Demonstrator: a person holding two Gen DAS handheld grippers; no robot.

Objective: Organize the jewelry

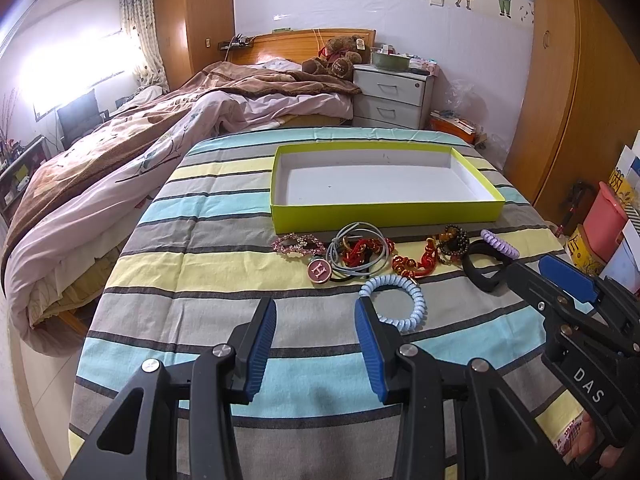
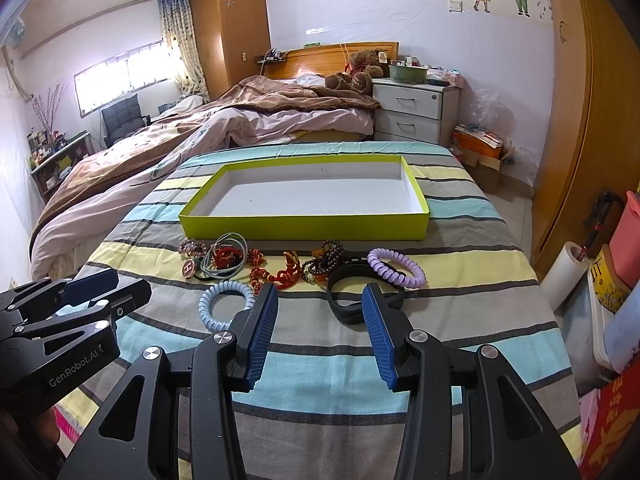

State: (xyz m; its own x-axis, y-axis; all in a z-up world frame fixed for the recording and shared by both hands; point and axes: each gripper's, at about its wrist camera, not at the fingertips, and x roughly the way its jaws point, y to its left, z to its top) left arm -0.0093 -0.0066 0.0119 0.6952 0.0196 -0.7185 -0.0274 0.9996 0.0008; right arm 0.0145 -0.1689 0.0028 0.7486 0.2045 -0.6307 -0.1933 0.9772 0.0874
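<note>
Your left gripper point(image 1: 315, 312), fingers apart and empty, has the pale blue coil bracelet point(image 1: 394, 300) just ahead-right; your right gripper point(image 2: 320, 298), also spread, faces the black band point(image 2: 348, 300)

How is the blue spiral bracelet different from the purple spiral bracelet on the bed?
The blue spiral bracelet is pale blue; the purple spiral bracelet is lilac. The blue one lies alone on the striped cloth, nearer the grippers; the purple one overlaps a black band further right. Both are coiled rings lying flat outside the green box.
</note>
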